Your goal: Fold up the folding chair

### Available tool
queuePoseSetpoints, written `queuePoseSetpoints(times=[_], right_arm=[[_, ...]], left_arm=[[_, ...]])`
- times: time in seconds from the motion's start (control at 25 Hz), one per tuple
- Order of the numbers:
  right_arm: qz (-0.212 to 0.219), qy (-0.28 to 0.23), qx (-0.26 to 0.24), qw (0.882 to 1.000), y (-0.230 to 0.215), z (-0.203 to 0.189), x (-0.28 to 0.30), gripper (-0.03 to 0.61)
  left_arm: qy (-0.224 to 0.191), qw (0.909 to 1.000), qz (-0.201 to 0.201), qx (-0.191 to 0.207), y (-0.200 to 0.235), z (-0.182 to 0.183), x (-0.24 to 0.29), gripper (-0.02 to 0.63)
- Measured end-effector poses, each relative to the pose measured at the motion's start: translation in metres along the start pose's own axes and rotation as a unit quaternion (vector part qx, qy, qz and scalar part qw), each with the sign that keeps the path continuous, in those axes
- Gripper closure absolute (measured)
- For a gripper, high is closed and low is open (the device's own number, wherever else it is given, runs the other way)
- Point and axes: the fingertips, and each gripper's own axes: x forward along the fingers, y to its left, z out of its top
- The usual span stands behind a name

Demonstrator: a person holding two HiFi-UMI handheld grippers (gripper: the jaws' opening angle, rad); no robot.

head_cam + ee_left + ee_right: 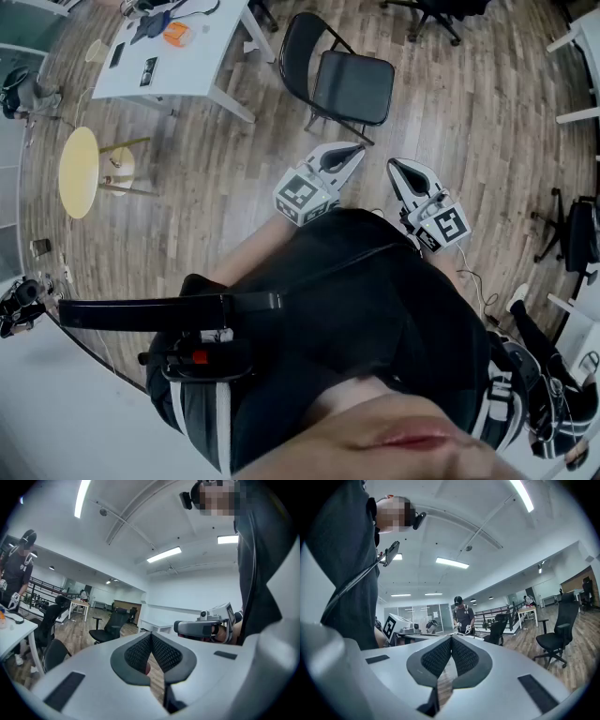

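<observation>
The black folding chair [342, 80] stands unfolded on the wooden floor ahead of me, seat flat and backrest to the left. I hold both grippers level in front of my chest, a short way from the chair and touching nothing. The left gripper [354, 152] is shut and empty, and its dark pads [140, 651] meet in the left gripper view. Beside it, the right gripper [395, 168] is also shut and empty, pads [463, 654] pressed together. Each gripper shows in the other's view: the right gripper [201, 627] and the left gripper's marker cube [395, 627].
A white table [202, 70] with small items stands at the far left, with a yellow round stool [79, 172] near it. Office chairs [431, 14] stand at the back and another chair [574, 232] at the right. Another person [462, 615] stands by a desk.
</observation>
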Motion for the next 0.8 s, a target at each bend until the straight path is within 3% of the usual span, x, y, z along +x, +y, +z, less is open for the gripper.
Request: queuePoseSetpoints(times=[0.8], right_arm=[[-0.020,-0.012,0.026,0.999,-0.029,-0.007,-0.021,0.568]], left_arm=[[0.021,0.9997,0.005,-0.009,-0.009,-0.008,0.020,0.609]])
